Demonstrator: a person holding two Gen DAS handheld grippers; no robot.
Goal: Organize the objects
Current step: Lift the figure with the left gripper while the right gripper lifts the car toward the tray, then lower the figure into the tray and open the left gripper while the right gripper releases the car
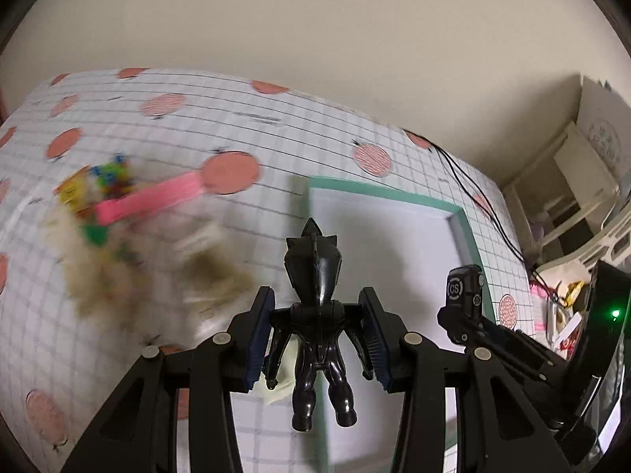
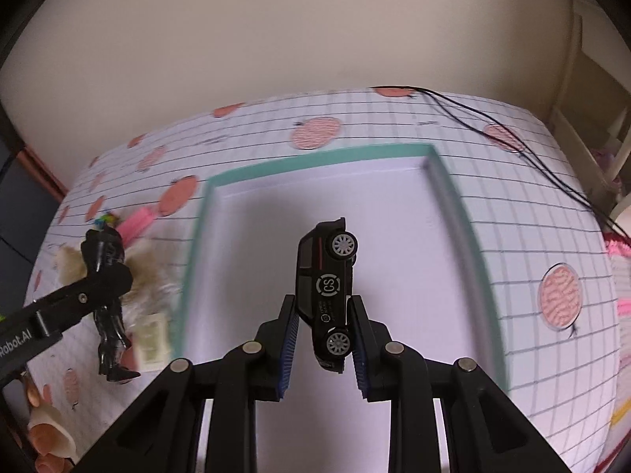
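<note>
The black toy car (image 2: 329, 295) hangs nose-down over the white floor of the green-rimmed tray (image 2: 315, 159), pinched across its body by the right gripper (image 2: 321, 345), whose blue pads press on both sides of it. Only the lower half of the car sits between the pads; the upper wheel and roof stick out past the fingertips. The tray under it looks bare.

Left of the tray, the black figure (image 1: 317, 315) is clamped at the torso by the left gripper (image 1: 317, 339), head away from the camera and legs dangling toward it. It is off the tablecloth (image 1: 157, 149), near the tray's left rim — over the cloth rather than the tray, as the right wrist view shows it.

Farther left of the tray lies a blurred heap: a pale furry toy (image 2: 75, 266), a pink strip (image 1: 150, 199), some bright small pieces and a small cream tag (image 2: 152, 337).

Risks, as I judge them: the car is held low on a smooth shell, so a quick tilt could let it pivot or slip out and roll on landing. The figure — gripped on rounded plastic — may twist. Both grippers heading for the same tray could also bump one another.
</note>
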